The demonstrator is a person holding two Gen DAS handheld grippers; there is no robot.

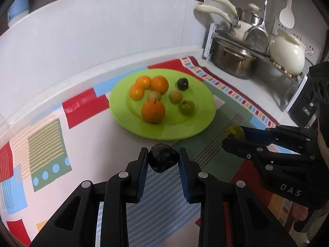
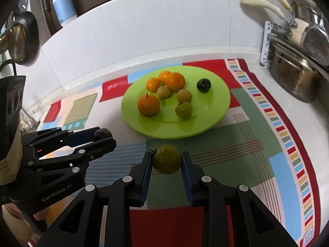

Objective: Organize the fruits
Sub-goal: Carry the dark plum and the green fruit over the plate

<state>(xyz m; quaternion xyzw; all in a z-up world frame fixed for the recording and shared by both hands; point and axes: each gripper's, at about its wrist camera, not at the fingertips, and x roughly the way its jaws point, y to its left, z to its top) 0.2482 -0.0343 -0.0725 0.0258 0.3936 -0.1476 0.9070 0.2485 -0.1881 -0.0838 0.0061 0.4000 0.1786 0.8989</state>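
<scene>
A green plate on a patterned cloth holds several oranges, two tan fruits, a green fruit and a dark plum. My left gripper is shut on another dark plum, held just in front of the plate. My right gripper is shut on a green fruit, held in front of the plate's right side.
A dish rack with steel pots, pans and a cream jar stands at the back right. A black appliance sits right. A soap bottle and a hanging strainer are at the back left.
</scene>
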